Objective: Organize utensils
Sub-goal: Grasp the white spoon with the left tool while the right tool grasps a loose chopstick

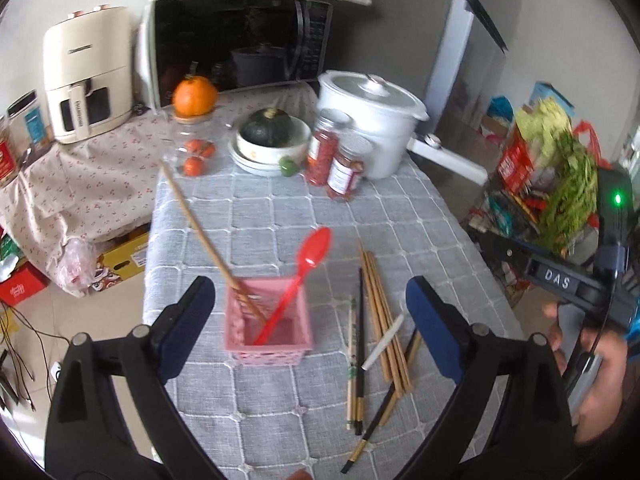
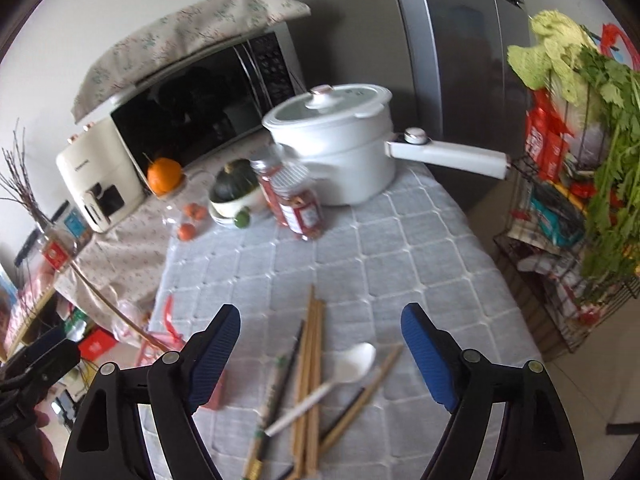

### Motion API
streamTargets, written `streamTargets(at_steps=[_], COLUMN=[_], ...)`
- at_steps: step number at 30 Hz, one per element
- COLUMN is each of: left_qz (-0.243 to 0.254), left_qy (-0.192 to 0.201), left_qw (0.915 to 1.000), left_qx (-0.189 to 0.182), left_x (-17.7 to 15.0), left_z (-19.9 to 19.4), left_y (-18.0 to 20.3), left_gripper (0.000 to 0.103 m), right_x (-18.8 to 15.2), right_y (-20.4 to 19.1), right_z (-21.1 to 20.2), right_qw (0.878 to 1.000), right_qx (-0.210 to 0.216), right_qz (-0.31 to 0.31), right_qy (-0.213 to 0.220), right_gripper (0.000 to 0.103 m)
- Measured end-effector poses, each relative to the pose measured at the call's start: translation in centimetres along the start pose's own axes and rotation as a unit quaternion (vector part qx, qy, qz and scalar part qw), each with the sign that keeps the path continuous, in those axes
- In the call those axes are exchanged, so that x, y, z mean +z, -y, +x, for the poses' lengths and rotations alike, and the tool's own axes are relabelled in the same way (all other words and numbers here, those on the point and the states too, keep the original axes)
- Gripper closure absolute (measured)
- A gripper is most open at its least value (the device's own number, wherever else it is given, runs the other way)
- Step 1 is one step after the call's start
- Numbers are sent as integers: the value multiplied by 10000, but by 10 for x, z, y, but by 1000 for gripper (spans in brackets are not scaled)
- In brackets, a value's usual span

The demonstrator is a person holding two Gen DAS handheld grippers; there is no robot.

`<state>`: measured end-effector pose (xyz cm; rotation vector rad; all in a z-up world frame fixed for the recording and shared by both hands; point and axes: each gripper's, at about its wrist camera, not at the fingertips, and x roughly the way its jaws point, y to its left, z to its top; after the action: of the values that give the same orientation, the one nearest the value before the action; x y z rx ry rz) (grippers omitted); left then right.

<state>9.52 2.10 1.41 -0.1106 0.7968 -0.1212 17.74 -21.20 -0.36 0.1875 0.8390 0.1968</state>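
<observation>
left tool (image 1: 310,322): jaws wide, empty, over pink basket (image 1: 268,346) holding red spoon (image 1: 298,284) and one chopstick (image 1: 204,236) | right tool (image 2: 320,354): jaws wide, empty, above loose chopsticks (image 2: 310,364) and white spoon (image 2: 340,372) on desk (image 2: 380,248)

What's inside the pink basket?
The pink basket holds a red spoon and a long wooden stick, both leaning out over its rim. The near wall hides the bottom, so anything small lying there can't be seen.
</observation>
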Motion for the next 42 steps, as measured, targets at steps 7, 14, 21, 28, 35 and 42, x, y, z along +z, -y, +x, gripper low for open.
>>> streamTargets(at_steps=[7, 14, 21, 28, 35, 42], left_qz=[397, 587, 374, 306, 1089, 1406], left_qy=[-554, -1174, -1952, -2475, -2604, -2638], left_qw=[9973, 9900, 9753, 9618, 9556, 9495], left_qx=[-270, -516, -962, -1128, -845, -952], left_x=[-8, -13, -19, -25, -22, -17], left_z=[30, 64, 108, 150, 197, 210], left_y=[48, 80, 94, 101, 124, 142], left_gripper=[7, 7, 15, 50, 57, 57], right_x=[-3, -8, -13, -18, -22, -22], right_y=[44, 78, 103, 114, 120, 132], right_z=[2, 14, 34, 54, 72, 76], right_qw=[9989, 9955, 9890, 9834, 9786, 9768], right_qx=[-190, -352, -392, -420, -369, -497], right_qz=[99, 287, 596, 717, 834, 902], right_qy=[-423, -829, -1297, -1616, -1843, -1878], right_gripper=[17, 17, 17, 17, 17, 17])
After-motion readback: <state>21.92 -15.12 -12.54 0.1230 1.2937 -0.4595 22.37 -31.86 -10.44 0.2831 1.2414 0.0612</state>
